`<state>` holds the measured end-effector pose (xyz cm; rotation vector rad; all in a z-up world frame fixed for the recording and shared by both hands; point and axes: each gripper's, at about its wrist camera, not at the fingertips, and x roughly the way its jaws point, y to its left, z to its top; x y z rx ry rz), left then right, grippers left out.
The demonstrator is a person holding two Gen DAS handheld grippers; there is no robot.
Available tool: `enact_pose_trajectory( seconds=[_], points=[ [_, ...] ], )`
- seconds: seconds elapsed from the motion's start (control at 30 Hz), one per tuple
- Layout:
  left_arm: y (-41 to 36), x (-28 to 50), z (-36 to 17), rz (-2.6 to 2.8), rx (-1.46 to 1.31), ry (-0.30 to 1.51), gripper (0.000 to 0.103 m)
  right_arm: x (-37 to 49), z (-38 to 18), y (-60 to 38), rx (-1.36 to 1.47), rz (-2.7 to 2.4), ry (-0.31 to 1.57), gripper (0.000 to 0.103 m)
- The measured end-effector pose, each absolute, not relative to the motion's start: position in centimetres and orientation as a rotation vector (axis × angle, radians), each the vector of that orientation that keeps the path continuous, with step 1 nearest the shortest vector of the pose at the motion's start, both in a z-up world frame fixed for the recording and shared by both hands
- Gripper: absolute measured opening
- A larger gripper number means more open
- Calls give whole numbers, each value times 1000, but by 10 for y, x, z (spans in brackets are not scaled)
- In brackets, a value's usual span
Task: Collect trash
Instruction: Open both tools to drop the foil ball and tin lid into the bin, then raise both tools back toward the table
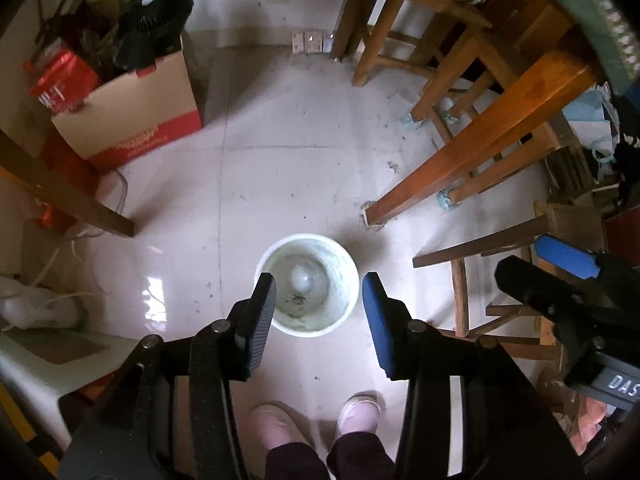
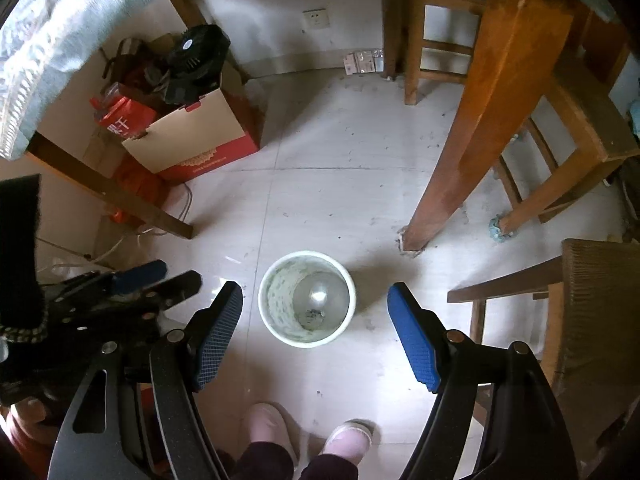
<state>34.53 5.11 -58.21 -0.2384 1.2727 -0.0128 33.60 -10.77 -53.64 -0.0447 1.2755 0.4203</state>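
As seen from the left wrist camera, the left gripper is held above a tiled floor, its fingers spread apart with nothing between them. A pale round trash bin is seen standing upright on the floor directly below the gap; a little dark debris is visible at its bottom. The right gripper is partly seen at the right edge, near a wooden chair. A cardboard box with a black fan on top is placed at the upper left, well apart from the bin. A wooden table leg is planted just beyond the bin, and two pink shoes are seen below it.

From the right wrist camera, the right gripper is likewise held over the floor, its blue-padded fingers spread wide and holding nothing. The same trash bin is framed between them. The left gripper is seen at the left, but whether it is spread cannot be told from this view. The table leg is seen to the bin's upper right.
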Motion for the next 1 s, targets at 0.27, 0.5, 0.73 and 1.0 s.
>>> enact_pose_trajectory(
  seconds=[0.27,0.5,0.73,1.0],
  points=[
    [54,333,-507,-14,-207,1239,43,329,-478,-106,-42,433,1259,72],
    [56,316,-425,-20,-180,1183,43,321,-407,-101,-48,446,1208,72],
    [63,303,-342,-8,-148,1108,43,309,-325,-98,-47,446,1129,72],
    [78,287,-238,-23,-159,976,44,295,-230,-91,-67,435,977,72]
  ],
)
